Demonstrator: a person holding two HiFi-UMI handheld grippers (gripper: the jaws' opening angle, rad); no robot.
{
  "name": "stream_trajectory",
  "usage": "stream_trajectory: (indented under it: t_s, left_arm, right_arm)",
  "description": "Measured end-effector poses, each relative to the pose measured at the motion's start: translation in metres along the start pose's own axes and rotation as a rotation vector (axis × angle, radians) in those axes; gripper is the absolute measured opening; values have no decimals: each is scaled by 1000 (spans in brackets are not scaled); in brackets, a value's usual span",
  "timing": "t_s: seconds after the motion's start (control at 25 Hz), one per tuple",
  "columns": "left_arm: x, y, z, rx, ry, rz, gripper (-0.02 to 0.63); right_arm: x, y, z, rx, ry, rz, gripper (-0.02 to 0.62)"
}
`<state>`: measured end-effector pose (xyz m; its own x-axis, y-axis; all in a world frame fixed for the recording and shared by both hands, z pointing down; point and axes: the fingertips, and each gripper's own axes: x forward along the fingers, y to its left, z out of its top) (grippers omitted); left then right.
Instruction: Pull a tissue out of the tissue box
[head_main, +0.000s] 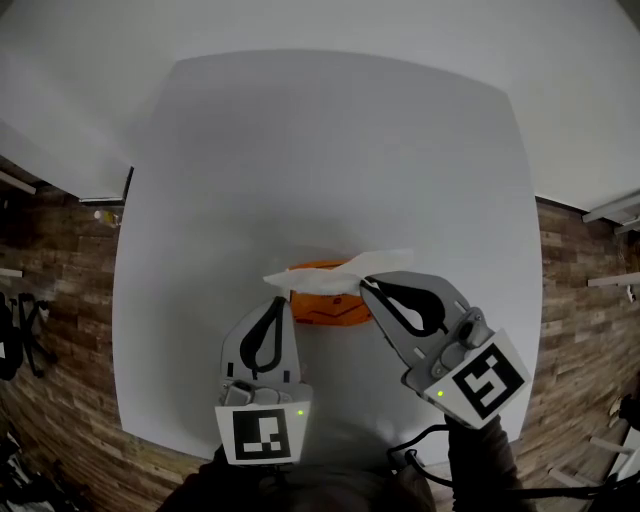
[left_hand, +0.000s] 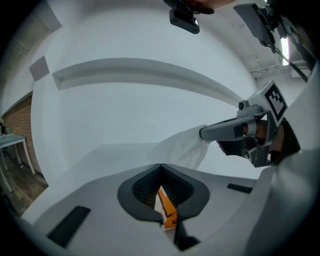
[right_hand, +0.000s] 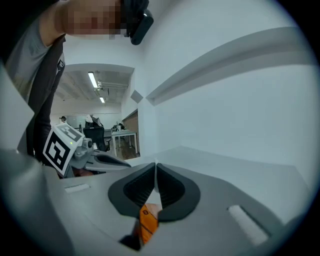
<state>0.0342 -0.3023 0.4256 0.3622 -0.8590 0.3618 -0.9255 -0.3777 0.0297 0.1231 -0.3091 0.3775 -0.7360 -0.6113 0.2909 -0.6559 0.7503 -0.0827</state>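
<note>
Bench (head_main: 330, 150): white top carrying the orange tissue box (head_main: 325, 308), midway between the side edges and closer to the near edge than the far one. Left hand-held gripper (head_main: 283, 302): jaws clenched together, tips at the box's left end. Right hand-held gripper (head_main: 366, 284): clamped on the tissue (head_main: 320, 270) above the box's right end. Tissue: white sheet raised over the box top.

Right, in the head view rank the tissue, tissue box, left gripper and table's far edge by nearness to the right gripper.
1. tissue, pinched in the shut jaws of the right gripper.
2. tissue box, just below and left of those jaws.
3. left gripper, at the box's left side.
4. table's far edge, at the top of the view.
</note>
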Motion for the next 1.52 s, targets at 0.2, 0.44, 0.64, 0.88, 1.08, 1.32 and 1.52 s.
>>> stream_trajectory:
  t_s: [0.2, 0.44, 0.64, 0.88, 1.08, 1.32, 1.52]
  left_arm:
    - [-19, 8, 12, -3, -35, 28, 0]
    - [-62, 16, 35, -16, -97, 92, 0]
    - [-109, 24, 52, -20, -154, 124, 0]
    - [-172, 45, 54, -16, -191, 125, 0]
    - [-245, 82, 44, 11, -198, 141, 0]
    - [-322, 141, 17, 26, -212, 219, 0]
    - [-375, 177, -6, 12, -208, 299, 0]
  right_arm:
    - [-24, -7, 51, -45, -84, -51, 3]
    - [-56, 9, 111, -158, -156, -82, 3]
    - [-61, 54, 135, -221, -173, -61, 3]
    - [-46, 121, 132, -231, -156, -47, 3]
    - [-15, 194, 111, -214, -137, -44, 3]
    - [37, 288, 86, -198, -126, 34, 3]
    - [77, 348, 68, -201, -103, 106, 3]
